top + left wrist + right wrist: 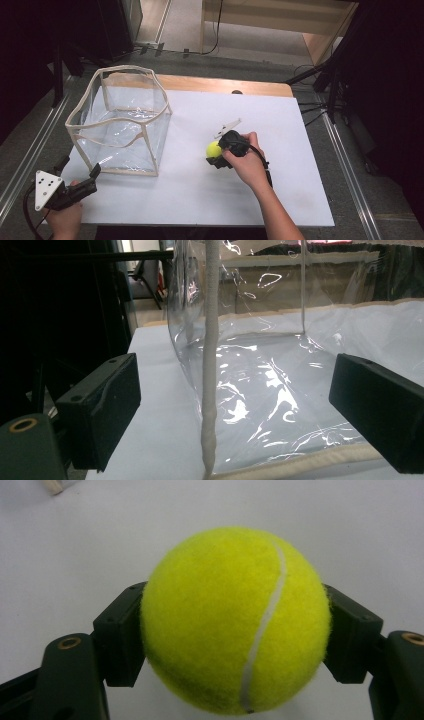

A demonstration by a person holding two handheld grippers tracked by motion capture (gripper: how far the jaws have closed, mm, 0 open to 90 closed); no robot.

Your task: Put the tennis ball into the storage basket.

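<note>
A yellow tennis ball (213,149) rests mid-table on the white board, and my right gripper (216,156) is shut on it. In the right gripper view the ball (235,620) sits squeezed between both black jaws. A clear plastic box (122,122) with cream-taped edges stands open-topped at the left of the board. My left gripper (80,172) is open near the front left corner, pointing at the box's near corner. Seen from the left gripper view, the box (280,375) with its cream corner seam (210,390) rises just ahead of the spread jaws.
The white board (300,165) lies on a wooden table (225,84) whose far edge shows. Dark stands and cables (325,95) crowd the right side beyond the board. Metal floor rails (30,150) run along the left.
</note>
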